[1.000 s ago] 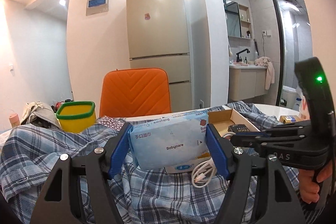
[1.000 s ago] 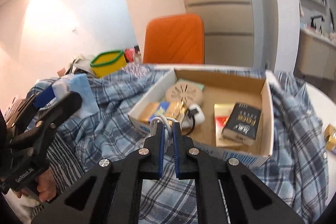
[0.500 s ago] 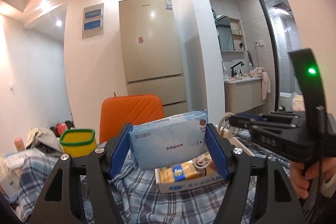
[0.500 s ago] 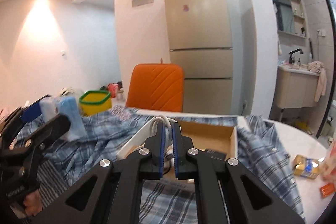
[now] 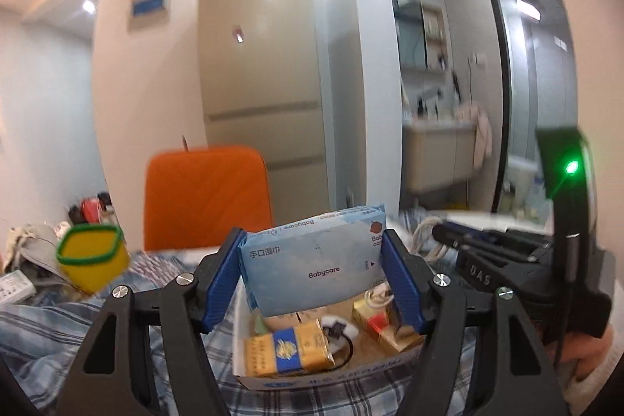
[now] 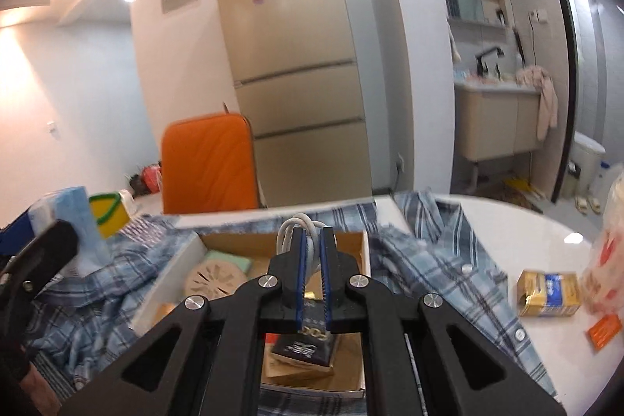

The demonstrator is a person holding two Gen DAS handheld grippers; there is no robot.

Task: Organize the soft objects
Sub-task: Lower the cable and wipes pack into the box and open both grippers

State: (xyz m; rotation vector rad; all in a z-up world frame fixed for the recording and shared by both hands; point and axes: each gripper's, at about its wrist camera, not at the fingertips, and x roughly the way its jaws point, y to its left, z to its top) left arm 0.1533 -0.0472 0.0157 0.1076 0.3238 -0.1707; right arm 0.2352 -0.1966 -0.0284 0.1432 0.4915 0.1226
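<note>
Left gripper (image 5: 312, 273) clamps the blue wet-wipe pack (image 5: 312, 266) crosswise between its blue pads, above the cardboard box (image 5: 312, 377) (which rests on a plaid shirt (image 6: 436, 260)). Right gripper (image 6: 312, 252), jaws nearly closed, pinches a coiled white cable (image 6: 296, 227) over the same box.

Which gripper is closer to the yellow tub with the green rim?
Left. The left gripper, holding the wipes pack, is just right of the yellow tub. The right gripper, clamping the white cable, is farther right, over the cardboard box.
</note>
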